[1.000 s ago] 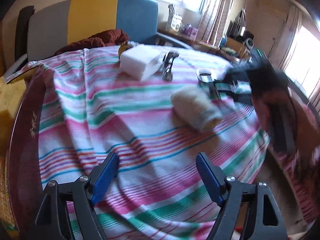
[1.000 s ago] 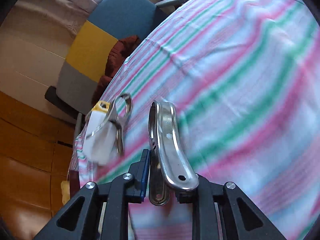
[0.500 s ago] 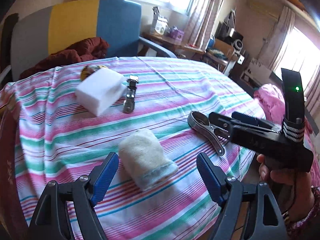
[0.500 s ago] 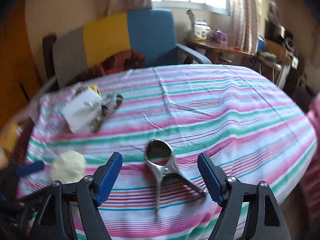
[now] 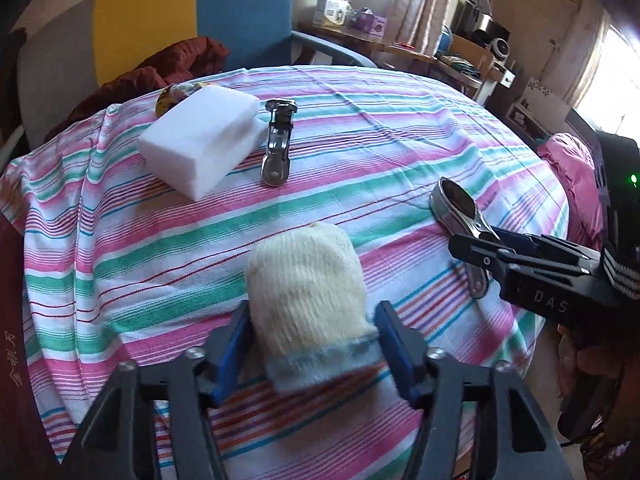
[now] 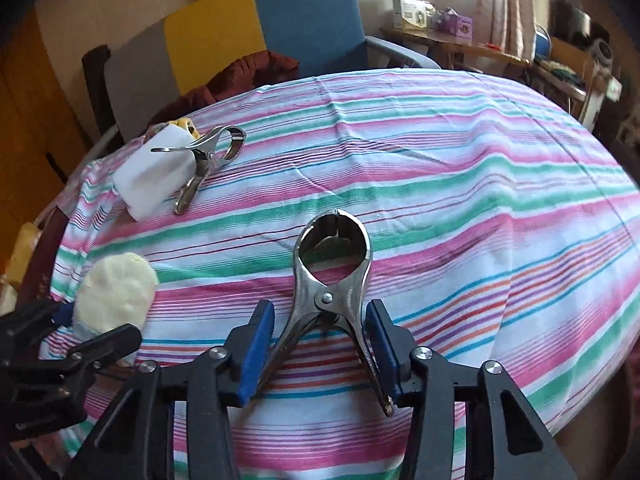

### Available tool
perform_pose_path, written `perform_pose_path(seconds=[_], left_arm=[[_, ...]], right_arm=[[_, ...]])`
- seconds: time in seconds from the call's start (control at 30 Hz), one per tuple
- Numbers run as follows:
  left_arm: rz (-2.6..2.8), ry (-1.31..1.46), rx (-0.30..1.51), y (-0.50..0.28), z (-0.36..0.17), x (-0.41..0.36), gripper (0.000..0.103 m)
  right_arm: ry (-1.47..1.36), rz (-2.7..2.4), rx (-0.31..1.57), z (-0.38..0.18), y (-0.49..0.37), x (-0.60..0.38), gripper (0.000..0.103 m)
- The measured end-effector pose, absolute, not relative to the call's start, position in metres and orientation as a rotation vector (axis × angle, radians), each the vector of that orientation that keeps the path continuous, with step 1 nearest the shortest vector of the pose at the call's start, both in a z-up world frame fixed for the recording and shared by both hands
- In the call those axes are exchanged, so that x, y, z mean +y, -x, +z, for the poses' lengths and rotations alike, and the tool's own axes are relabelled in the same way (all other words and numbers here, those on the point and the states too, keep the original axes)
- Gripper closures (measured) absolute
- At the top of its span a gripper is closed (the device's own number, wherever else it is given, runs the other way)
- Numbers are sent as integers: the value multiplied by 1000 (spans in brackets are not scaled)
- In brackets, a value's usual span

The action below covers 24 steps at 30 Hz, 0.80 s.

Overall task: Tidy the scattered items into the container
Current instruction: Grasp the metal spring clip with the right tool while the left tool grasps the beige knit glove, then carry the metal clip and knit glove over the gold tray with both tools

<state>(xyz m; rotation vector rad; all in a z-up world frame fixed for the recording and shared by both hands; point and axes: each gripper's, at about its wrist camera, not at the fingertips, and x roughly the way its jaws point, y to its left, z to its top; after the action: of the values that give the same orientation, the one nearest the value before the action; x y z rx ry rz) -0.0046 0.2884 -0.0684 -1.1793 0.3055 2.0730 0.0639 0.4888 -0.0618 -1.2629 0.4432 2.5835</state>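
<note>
At the far left of the right wrist view, the left claw [image 6: 76, 332] shows only its dark frame; in its own view the left claw [image 5: 314, 340] stands apart, blue pads either side of the cream knitted roll [image 5: 308, 300] at lower centre of the frame, one pad about touching it, not yet squeezing. That roll looks soft and light; it should squash rather than slip, so a hold across its middle seems safest. Up and left lies the white sponge block [image 5: 200, 144], likely featherweight and yielding, with a steel clip [image 5: 278, 142] just beside it. Right of centre, a second steel clamp [image 5: 460, 216] lies flat on the striped tabletop [image 5: 360, 128]. In the right wrist view the right claw [image 6: 320, 352] is also apart, pads flanking that clamp's [image 6: 332, 280] splayed handles. Hard, smooth metal may skate; pinching near the pivot looks surer than the handle tips. No container shows in either view
</note>
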Motion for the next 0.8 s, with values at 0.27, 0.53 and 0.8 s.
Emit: perform_pose_path(seconds=[0.27, 0.53, 0.8], left_arm=[[2115, 1210, 218, -3, -64, 238, 48], [2224, 1219, 206, -17, -64, 180, 48], [2274, 1183, 282, -22, -63, 177, 40]], right_arm=[[1331, 2672, 558, -61, -60, 433, 63], [1421, 2759, 617, -63, -54, 368, 64], [1474, 2762, 425, -62, -50, 329, 62]])
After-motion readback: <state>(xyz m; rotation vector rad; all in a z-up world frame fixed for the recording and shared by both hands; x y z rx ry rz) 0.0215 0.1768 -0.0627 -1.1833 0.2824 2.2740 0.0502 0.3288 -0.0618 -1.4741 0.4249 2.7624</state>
